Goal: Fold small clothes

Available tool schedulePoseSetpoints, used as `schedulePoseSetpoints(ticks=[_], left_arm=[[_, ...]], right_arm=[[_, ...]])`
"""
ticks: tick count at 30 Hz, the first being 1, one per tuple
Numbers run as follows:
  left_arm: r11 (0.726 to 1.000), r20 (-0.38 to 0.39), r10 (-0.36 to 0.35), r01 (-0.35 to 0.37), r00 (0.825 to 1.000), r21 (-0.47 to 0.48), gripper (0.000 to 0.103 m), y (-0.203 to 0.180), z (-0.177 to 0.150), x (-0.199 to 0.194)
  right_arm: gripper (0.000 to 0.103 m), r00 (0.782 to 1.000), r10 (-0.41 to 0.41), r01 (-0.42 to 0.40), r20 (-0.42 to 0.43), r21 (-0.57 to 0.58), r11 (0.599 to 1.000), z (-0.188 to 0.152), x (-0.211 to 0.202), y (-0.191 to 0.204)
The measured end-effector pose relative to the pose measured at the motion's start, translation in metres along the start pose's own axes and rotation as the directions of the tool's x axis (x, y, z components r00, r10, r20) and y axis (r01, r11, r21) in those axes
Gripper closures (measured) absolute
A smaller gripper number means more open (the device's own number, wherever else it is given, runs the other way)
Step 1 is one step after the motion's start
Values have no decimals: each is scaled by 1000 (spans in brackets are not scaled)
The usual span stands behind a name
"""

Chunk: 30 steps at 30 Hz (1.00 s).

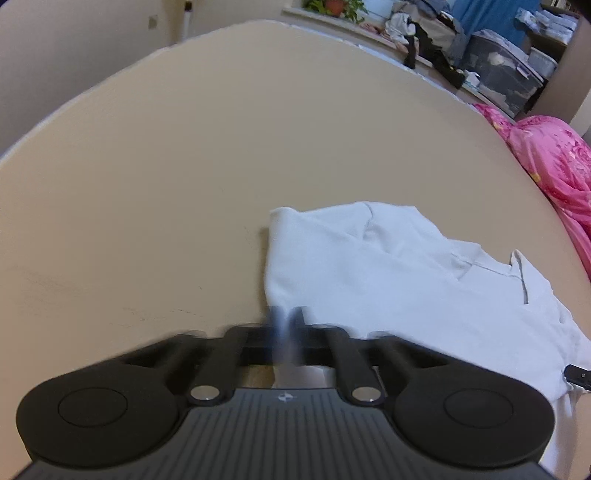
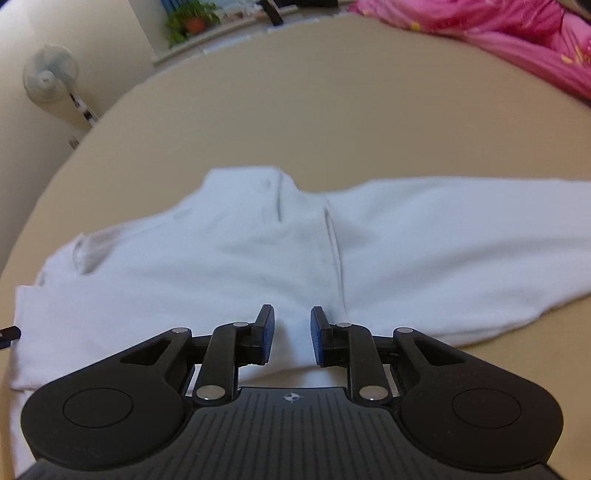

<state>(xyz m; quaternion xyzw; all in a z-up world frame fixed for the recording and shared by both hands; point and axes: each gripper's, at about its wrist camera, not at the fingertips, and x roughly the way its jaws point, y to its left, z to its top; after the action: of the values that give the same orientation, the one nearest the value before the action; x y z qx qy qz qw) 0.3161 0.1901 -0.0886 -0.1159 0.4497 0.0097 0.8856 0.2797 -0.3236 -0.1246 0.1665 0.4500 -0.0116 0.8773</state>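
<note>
My left gripper (image 1: 286,332) is nearest in its own view, its two fingers blurred and pressed together at the near left edge of the white garment (image 1: 388,288). The blur hides whether any cloth is pinched between them, so I can only say the fingers are clenched tight. Past them, the garment spreads ahead and off to the right, its left edge running straight away from the fingertips.

My right gripper (image 2: 291,332) hangs low over the same white garment (image 2: 221,258), pointing downward. Its blue-padded fingers (image 2: 267,332) stand apart with a gap between them, released, and white cloth shows through the gap; the pads do not press on it. Just beyond the right finger, a seam or fold line runs away from me. To the right of it a broad section of cloth stretches sideways, and to the left the fabric rumples toward a folded corner.

The garment lies on a tan table (image 1: 184,166), which extends bare well beyond the cloth in both views. Far ahead on the right lies a bright pink fabric (image 2: 517,33). Past the table's far edge I see a potted plant (image 2: 192,22), a white fan (image 2: 50,77) to the left, and a heap of clothes and storage bins (image 1: 498,66).
</note>
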Motion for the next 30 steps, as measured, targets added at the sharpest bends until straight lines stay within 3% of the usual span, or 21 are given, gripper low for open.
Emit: schedulePoseSetpoints(ticks=[2, 4, 6, 7, 9, 11, 13, 14, 15, 17, 19, 21, 23, 25, 27, 30], left_arm=[[1000, 64, 25, -25, 998, 2, 100, 0, 2, -11], [999, 74, 42, -41, 996, -16, 100, 2, 3, -16], [984, 72, 179, -180, 981, 14, 102, -2, 1, -18], [983, 72, 182, -184, 981, 18, 101, -4, 2, -25], [998, 94, 63, -65, 994, 17, 99, -8, 0, -48], [996, 104, -28, 19, 994, 83, 95, -20, -12, -63], [985, 27, 14, -18, 1000, 173, 89, -31, -29, -49], [971, -61, 86, -70, 994, 227, 88, -34, -39, -28], [960, -97, 135, -106, 986, 261, 90, -34, -46, -19], [942, -19, 149, -136, 989, 306, 88, -44, -49, -41], [934, 89, 141, -163, 986, 319, 79, -51, -50, -77], [937, 163, 125, -171, 979, 304, 61, -50, -54, -114], [937, 229, 107, -175, 968, 302, 56, -47, -68, -151], [928, 279, 100, -191, 955, 321, 47, -42, -84, -179], [911, 309, 91, -204, 947, 358, 31, -33, -102, -198], [918, 313, 130, -233, 941, 320, 31, -8, -120, -204]], right_arm=[[81, 1000, -2, 2, 8, -7, 1000, -1, -2, 3], [81, 1000, 1, 0, 23, -7, 1000, -2, -5, 2], [81, 1000, 2, -2, 26, 0, 1000, -2, -7, -1], [81, 1000, -7, 7, 22, -1, 1000, -2, -6, -2], [81, 1000, -11, 11, 23, 13, 1000, -1, -9, -3], [81, 999, -7, 6, 42, 16, 1000, 5, -13, -3], [81, 999, -14, 13, 32, 19, 1000, 6, -11, -6], [80, 1000, -22, 22, 3, 30, 999, 5, -5, -9], [81, 999, -40, 41, -19, 42, 998, 4, -2, -12], [81, 998, -54, 55, -13, 91, 994, 5, -11, -20], [80, 998, -26, 18, 58, 122, 992, 10, -33, -28], [73, 992, -34, 21, 124, 105, 994, 14, -53, -37], [66, 986, -60, 43, 157, 108, 993, 16, -66, -51], [65, 986, -58, 33, 159, 158, 987, 14, -75, -74], [65, 985, -49, 10, 166, 228, 974, 11, -85, -99], [65, 980, -46, -15, 196, 297, 955, 7, -103, -131]])
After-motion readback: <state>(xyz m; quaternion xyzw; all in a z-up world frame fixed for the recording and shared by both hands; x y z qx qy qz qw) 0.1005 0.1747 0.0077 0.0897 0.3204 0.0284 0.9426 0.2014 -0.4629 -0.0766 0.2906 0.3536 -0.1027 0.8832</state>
